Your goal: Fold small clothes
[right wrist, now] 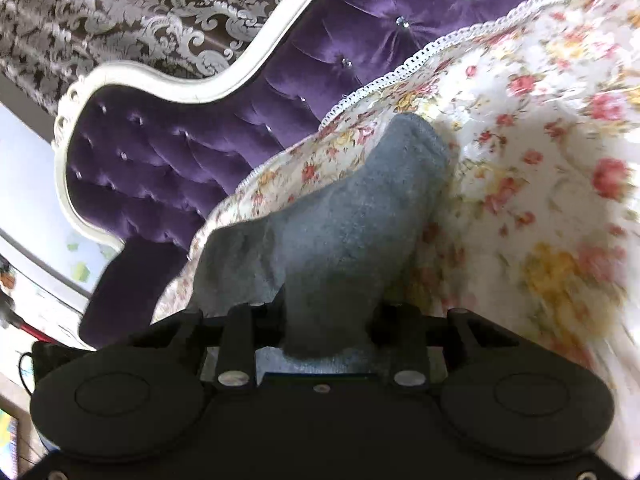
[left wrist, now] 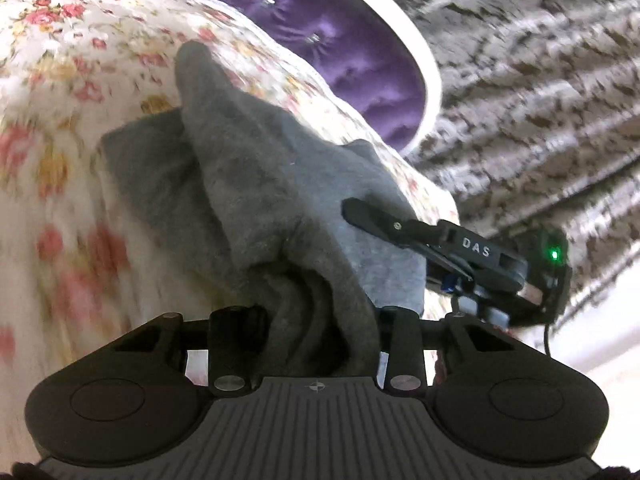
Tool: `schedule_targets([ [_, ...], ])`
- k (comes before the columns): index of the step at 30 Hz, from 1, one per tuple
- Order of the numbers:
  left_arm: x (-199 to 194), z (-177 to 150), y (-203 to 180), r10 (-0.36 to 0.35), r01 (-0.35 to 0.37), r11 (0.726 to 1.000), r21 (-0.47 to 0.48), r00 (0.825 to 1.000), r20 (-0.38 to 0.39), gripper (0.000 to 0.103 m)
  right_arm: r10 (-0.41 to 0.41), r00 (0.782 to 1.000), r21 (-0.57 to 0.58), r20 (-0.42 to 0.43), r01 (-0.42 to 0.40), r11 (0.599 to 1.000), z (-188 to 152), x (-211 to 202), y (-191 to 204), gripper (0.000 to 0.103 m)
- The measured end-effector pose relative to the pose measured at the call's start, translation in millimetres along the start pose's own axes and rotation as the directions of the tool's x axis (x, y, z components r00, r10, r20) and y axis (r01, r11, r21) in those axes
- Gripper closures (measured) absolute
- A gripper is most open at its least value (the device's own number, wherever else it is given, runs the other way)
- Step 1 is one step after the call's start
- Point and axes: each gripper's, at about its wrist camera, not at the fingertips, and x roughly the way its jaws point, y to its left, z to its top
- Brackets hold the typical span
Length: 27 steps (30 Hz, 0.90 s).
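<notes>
Grey garment [left wrist: 256,184] of soft, fuzzy knit, bunched and lifted in folds over a floral bedspread [left wrist: 60,128]; one tapering end raised toward the far side, a flatter, darker layer lying on the spread at the left of the left wrist view; paler grey panel at its right side. Gathered into the left tool [left wrist: 316,340], cloth filling the gap between the narrowed jaws, pinched there; fingertips buried under fabric, so exact contact hard to make out. Same garment [right wrist: 344,232] in the right wrist view, rounded at its far end, drawn into a thick wad between the jaws of the right tool [right wrist: 324,336], likewise partly closed and gripping cloth; pads hidden by the wad. Right tool [left wrist: 440,248] also visible from the left wrist view, black, slim finger laid against the garment's pale edge, green light glowing on its body, white letters "DAS" on its side. No containers anywhere in view. Bedspread cotton-like, white with pink and yellow flowers, edged in white lace trim [right wrist: 420,56]; much of it smeared by blur. Beyond, tufted purple velvet headboard [right wrist: 192,148] with small shiny studs, framed in a curved white carved border [right wrist: 168,80]; behind that, a brown and silver damask surface [right wrist: 120,12], wall or curtain unclear. Left margin of the right wrist view cluttered and too small to read.
</notes>
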Motion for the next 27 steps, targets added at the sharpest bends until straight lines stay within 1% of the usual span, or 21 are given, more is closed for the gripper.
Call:
schedule_targets([
  [3, -19.2, -36.2, -20.6, -0.019, 0.020, 1.000, 0.019, 0.999, -0.040, 0.066, -0.035, 0.999, -0.012, -0.024, 0.035, 0.999, -21.7, -26.7, 15.6, 0.059],
  [6, -40.7, -77.9, -36.1, -0.036, 0.038, 0.999, 0.027, 0.997, -0.069, 0.066, -0.060, 0.997, -0.019, -0.058, 0.059, 0.998, -53.0, -54.7, 28.5, 0.059],
  [11, -77.2, -143.2, -52.0, -0.030, 0.034, 0.998, 0.047, 0.996, -0.084, 0.065, -0.074, 0.993, -0.041, -0.098, 0.070, 0.997, -113.4, -99.3, 47.3, 0.056],
  [13, -86.5, -160.7, -53.4, -0.017, 0.021, 0.999, 0.044, 0.997, -0.077, 0.065, -0.073, 0.991, -0.050, -0.110, 0.068, 0.996, -136.5, -113.9, 53.8, 0.054],
  [15, -93.8, -177.8, -50.6, 0.017, -0.014, 0.999, 0.041, 0.998, -0.064, 0.065, -0.081, 0.989, -0.075, -0.121, 0.072, 0.995, -159.4, -125.8, 59.7, 0.050],
  [16, -96.5, -184.6, -48.0, 0.040, -0.038, 0.998, 0.044, 0.998, -0.054, 0.063, -0.093, 0.989, -0.089, -0.118, 0.083, 0.993, -167.5, -129.9, 62.6, 0.047],
  [17, -99.7, -190.6, -44.8, 0.062, -0.060, 0.997, 0.054, 0.997, -0.036, 0.063, -0.116, 0.987, -0.108, -0.108, 0.104, 0.989, -177.3, -135.0, 64.2, 0.041],
  [19, -108.8, -200.3, -41.9, 0.072, -0.073, 0.995, 0.061, 0.997, 0.019, 0.063, -0.162, 0.983, -0.135, -0.080, 0.150, 0.979, -190.9, -142.7, 65.5, 0.037],
  [21, -117.7, -204.6, -40.8, 0.098, -0.100, 0.994, 0.044, 0.994, 0.051, 0.063, -0.201, 0.979, -0.150, -0.044, 0.193, 0.970, -201.0, -152.1, 65.8, 0.037],
  [23, -126.0, -210.0, -43.8, 0.155, -0.162, 0.984, 0.072, 0.984, 0.088, 0.063, -0.225, 0.974, -0.160, -0.009, 0.221, 0.962, -208.7, -161.5, 66.6, 0.031],
  [24, -131.1, -216.4, -47.3, 0.189, -0.199, 0.975, 0.101, 0.976, 0.104, 0.062, -0.234, 0.972, -0.162, 0.015, 0.233, 0.959, -211.4, -166.1, 67.7, 0.031],
  [26, -139.2, -221.2, -57.6, 0.257, -0.279, 0.947, 0.162, 0.956, 0.145, 0.058, -0.251, 0.965, -0.186, 0.072, 0.260, 0.948, -216.8, -177.0, 71.3, 0.031],
  [27, -142.2, -223.1, -64.9, 0.273, -0.304, 0.933, 0.192, 0.947, 0.168, 0.058, -0.259, 0.960, -0.201, 0.105, 0.276, 0.940, -219.0, -182.5, 74.0, 0.030],
])
